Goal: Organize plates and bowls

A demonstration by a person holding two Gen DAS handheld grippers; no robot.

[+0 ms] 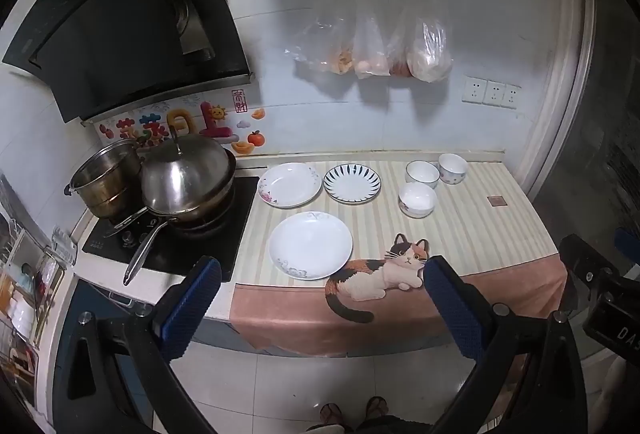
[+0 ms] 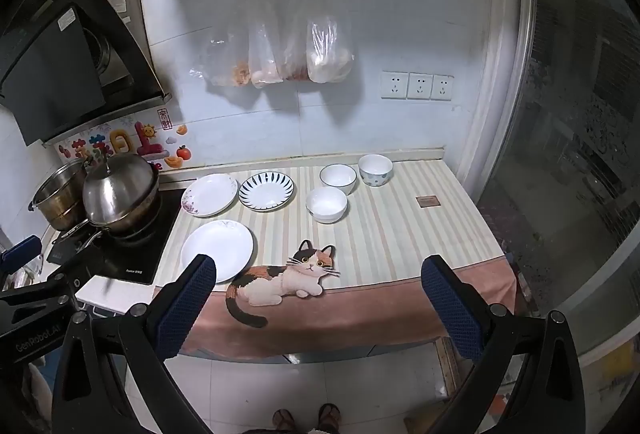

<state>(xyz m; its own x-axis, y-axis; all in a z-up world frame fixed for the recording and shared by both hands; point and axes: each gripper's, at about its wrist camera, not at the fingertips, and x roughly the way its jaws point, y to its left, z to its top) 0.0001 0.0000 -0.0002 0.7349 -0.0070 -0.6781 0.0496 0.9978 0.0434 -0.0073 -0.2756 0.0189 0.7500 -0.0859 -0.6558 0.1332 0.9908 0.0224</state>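
Observation:
Three plates lie on the striped counter mat (image 1: 460, 234): a white plate (image 1: 310, 245) at the front, a floral-rimmed plate (image 1: 290, 184) behind it, and a blue-striped plate (image 1: 352, 182) to its right. Three bowls stand further right: a front bowl (image 1: 417, 198), a blue-rimmed bowl (image 1: 422, 173) and a spotted bowl (image 1: 453, 168). My left gripper (image 1: 320, 274) is open and empty, held back from the counter's front edge. My right gripper (image 2: 318, 274) is also open and empty, in front of the counter. The right view shows the same plates (image 2: 217, 250) and bowls (image 2: 326, 204).
A stove (image 1: 168, 234) at the left carries a lidded wok (image 1: 186, 177) and a steel pot (image 1: 106, 177); long handles stick out toward the front. A range hood (image 1: 120, 25) hangs above. Plastic bags (image 1: 380, 45) hang on the wall. A glass door (image 2: 580, 153) stands at the right.

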